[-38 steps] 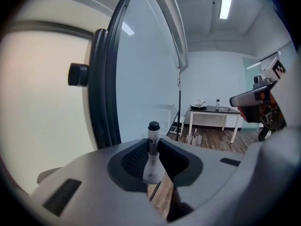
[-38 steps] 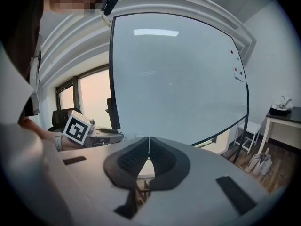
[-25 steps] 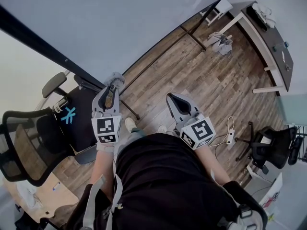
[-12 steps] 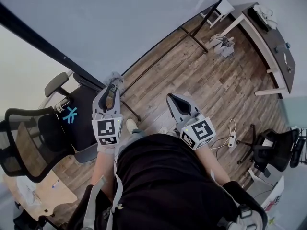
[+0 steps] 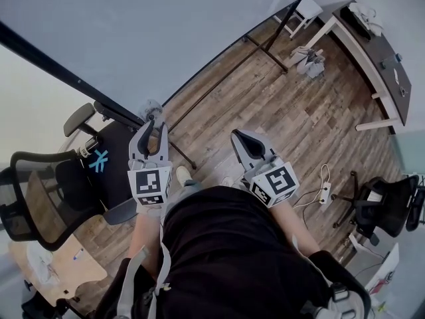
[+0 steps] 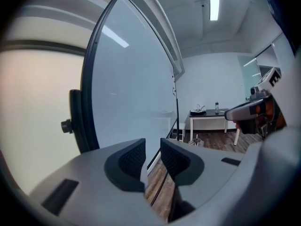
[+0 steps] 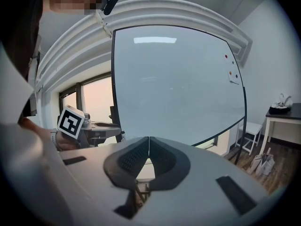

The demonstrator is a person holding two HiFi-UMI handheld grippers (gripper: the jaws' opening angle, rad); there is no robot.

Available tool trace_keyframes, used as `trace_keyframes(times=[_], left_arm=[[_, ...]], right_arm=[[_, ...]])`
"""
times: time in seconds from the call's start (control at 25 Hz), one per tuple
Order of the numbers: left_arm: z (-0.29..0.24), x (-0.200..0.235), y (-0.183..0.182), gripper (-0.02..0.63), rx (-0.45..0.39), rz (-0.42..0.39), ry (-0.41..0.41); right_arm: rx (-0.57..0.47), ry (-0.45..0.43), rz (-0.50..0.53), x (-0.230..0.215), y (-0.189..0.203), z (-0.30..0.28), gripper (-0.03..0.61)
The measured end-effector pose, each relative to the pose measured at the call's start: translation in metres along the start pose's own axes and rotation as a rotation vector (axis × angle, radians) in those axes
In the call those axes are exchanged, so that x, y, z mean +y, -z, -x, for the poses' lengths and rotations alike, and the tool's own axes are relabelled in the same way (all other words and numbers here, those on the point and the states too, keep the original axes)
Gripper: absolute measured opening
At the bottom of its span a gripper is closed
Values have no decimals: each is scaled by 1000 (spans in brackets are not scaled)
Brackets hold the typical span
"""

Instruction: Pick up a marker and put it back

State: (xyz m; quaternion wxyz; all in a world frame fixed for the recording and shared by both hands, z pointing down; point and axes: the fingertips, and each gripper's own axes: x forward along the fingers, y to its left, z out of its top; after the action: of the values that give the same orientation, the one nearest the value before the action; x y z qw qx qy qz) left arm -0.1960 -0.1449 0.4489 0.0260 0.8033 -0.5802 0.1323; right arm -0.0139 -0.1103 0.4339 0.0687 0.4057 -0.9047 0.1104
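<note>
No marker shows in any view. My left gripper (image 5: 152, 129) is held out in front of the person, pointing at the lower left edge of a large whiteboard (image 5: 166, 32). Its jaws stand open with a narrow gap and nothing between them (image 6: 153, 153). My right gripper (image 5: 240, 138) is held beside it, over the wooden floor. Its jaws are shut, pads touching, with nothing in them (image 7: 148, 148). The right gripper view shows the whiteboard (image 7: 178, 88) straight ahead and the left gripper's marker cube (image 7: 70, 122) at left.
The whiteboard's black stand legs (image 5: 199, 88) run across the floor ahead. Black office chairs (image 5: 46, 191) stand at left, another chair (image 5: 382, 208) at right. A dark-topped white table (image 5: 372, 52) stands at far right, with bags (image 5: 309, 60) on the floor beside it. Cables and a power strip (image 5: 322, 188) lie near the person's right.
The head view has drifted slightly. Both grippers stay in about the same places, and nothing was taken hold of or let go.
</note>
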Motion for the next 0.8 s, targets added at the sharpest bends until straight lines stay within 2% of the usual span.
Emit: trace_keyframes(times=[0.28, 0.8], left_arm=[[-10, -40, -18, 97, -26, -37, 83], [-40, -129, -40, 97, -54, -90, 290]], right_arm=[[-26, 54, -17, -20, 0, 27, 14], [-61, 234, -55, -68, 5, 93, 14]])
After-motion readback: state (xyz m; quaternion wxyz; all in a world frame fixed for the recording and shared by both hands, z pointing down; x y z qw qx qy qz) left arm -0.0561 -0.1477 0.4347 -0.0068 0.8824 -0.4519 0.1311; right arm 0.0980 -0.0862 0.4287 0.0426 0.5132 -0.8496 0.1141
